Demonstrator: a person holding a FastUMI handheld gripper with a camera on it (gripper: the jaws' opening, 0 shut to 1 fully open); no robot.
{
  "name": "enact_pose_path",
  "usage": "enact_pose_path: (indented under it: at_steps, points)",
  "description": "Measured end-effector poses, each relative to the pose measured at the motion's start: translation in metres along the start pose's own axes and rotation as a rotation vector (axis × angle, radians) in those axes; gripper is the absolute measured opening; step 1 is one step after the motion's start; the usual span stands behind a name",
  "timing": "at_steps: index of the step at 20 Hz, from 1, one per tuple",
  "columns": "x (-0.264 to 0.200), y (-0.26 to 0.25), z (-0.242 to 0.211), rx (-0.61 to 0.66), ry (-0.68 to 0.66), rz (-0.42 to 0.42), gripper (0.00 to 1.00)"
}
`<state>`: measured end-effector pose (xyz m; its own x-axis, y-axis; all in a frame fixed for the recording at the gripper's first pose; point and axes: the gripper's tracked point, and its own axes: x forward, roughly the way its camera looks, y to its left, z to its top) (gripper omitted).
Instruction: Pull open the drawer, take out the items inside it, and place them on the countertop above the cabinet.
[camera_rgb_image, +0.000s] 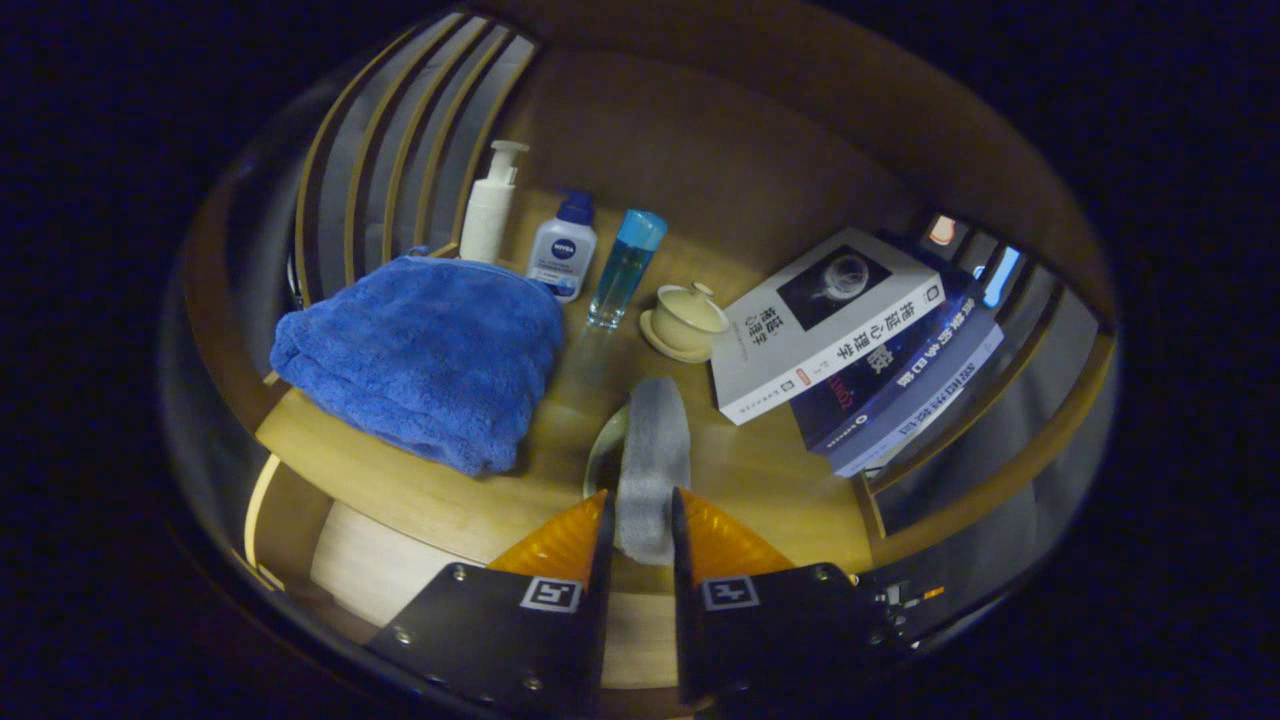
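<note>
My gripper (640, 520) is shut on a grey, fuzzy oblong item (652, 455) that sticks out forward from between the fingers, held over the wooden countertop (770, 470). A pale round plate-like thing (603, 455) lies under the grey item, mostly hidden by it. Below the countertop's front edge the open drawer (370, 565) shows a pale bare bottom to the left of the fingers.
On the countertop beyond the fingers: a folded blue towel (420, 355) to the left, a white pump bottle (490, 205), a blue-capped white bottle (563, 248), a clear blue bottle (623, 268), a cream lidded cup on a saucer (685, 320), and stacked books (850, 335) to the right. Slatted wooden walls flank both sides.
</note>
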<state>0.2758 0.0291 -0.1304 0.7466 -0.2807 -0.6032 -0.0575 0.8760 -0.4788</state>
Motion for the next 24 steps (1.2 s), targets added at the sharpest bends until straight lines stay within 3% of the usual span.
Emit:
enact_pose_path:
  at_steps: [1, 6, 7, 11, 17, 24]
  points:
    - [-0.009, 0.008, 0.001, 0.025, -0.022, 0.009, 0.31]
    - [-0.066, 0.022, -0.008, 0.152, -0.14, 0.06, 0.84]
    - [-0.074, 0.02, -0.017, 0.173, -0.149, 0.052, 0.86]
    - [-0.105, 0.015, -0.061, 0.233, -0.19, 0.036, 0.86]
    - [-0.145, 0.022, -0.11, 0.326, -0.303, 0.093, 0.91]
    - [-0.136, 0.043, -0.177, 0.391, -0.309, 0.128, 0.9]
